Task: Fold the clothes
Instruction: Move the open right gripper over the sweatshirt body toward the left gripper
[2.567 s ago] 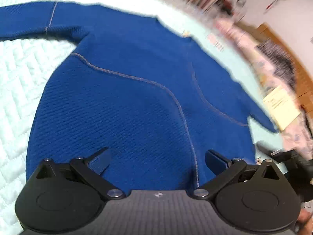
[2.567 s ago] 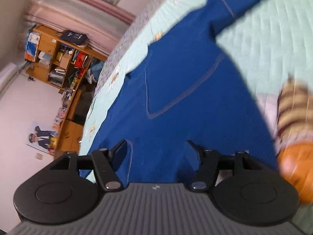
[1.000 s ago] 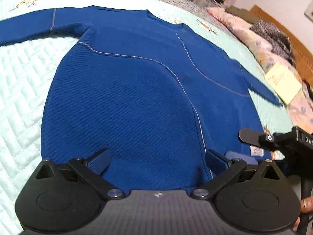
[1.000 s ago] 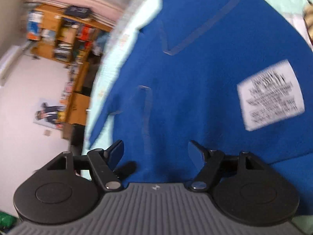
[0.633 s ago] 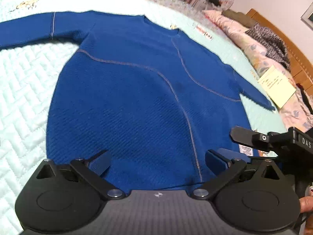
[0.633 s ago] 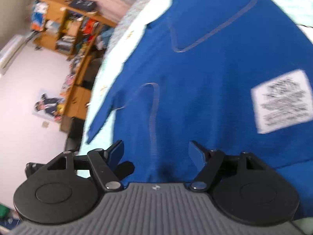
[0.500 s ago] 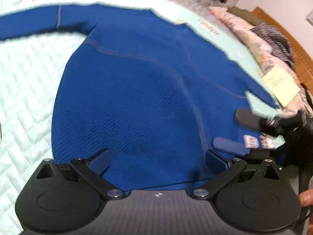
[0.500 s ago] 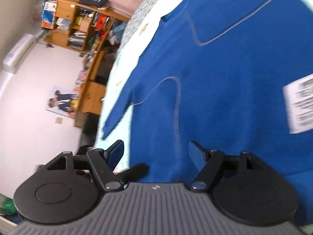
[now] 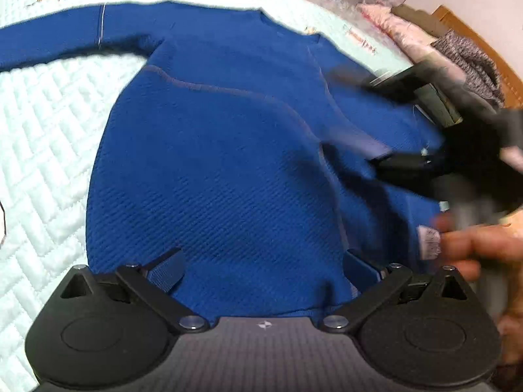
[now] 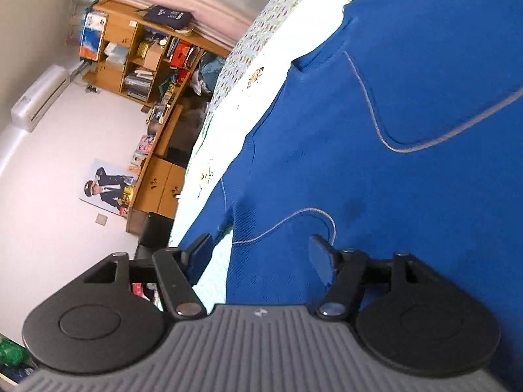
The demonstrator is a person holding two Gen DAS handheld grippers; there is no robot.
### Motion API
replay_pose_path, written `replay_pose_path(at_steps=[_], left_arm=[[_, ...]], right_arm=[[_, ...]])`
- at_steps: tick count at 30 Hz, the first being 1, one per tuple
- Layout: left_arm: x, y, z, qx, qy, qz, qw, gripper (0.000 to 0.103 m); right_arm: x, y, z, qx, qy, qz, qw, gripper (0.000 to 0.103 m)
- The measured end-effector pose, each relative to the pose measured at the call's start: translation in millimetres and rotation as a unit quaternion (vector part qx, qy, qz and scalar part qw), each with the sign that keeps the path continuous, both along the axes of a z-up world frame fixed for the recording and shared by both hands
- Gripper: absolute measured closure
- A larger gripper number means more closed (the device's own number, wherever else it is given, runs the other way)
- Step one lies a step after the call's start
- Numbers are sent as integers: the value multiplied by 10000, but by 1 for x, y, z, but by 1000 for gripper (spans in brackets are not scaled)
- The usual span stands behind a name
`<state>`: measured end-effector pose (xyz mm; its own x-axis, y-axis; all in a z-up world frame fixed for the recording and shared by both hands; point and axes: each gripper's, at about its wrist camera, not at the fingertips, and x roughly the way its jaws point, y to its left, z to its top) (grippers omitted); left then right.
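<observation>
Quilted bed (image 9: 42, 150) under spread blue sweater (image 9: 222, 163); both grippers' fingers (image 9: 165, 266) (image 10: 322, 261) wide apart, empty.

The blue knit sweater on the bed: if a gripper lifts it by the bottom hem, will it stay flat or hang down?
The blue knit sweater will probably hang down limply: it lies flat, following the quilted bedspread. Its thick ribbed weave suggests moderate weight, so the spread sleeves may drag behind. The textured knit should not slip easily.
</observation>
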<state>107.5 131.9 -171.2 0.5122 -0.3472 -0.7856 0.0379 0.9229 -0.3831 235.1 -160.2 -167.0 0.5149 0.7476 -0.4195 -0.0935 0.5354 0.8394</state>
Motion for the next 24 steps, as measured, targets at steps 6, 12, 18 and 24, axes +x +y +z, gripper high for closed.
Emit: replay_pose_path(at_steps=[6,12,18,24], left_arm=[[13,-13,22,813,-223,-44,9964,1],[28,-23,17,1287,-145,-15,9916,1],[40,-28,13,1399,-96,-17,9901,1],[49,-35,6,1513,24,-11,9885,1]], right_arm=[[-13,10,-31,-866,-1261,206,9880,35],[-20,2,-33,-663,-1610,289,9843,27],[-17,-11,-17,-7,-1089,-107,9940,27],[-24,-49,-2,-265,-1372,-796,9870,18]])
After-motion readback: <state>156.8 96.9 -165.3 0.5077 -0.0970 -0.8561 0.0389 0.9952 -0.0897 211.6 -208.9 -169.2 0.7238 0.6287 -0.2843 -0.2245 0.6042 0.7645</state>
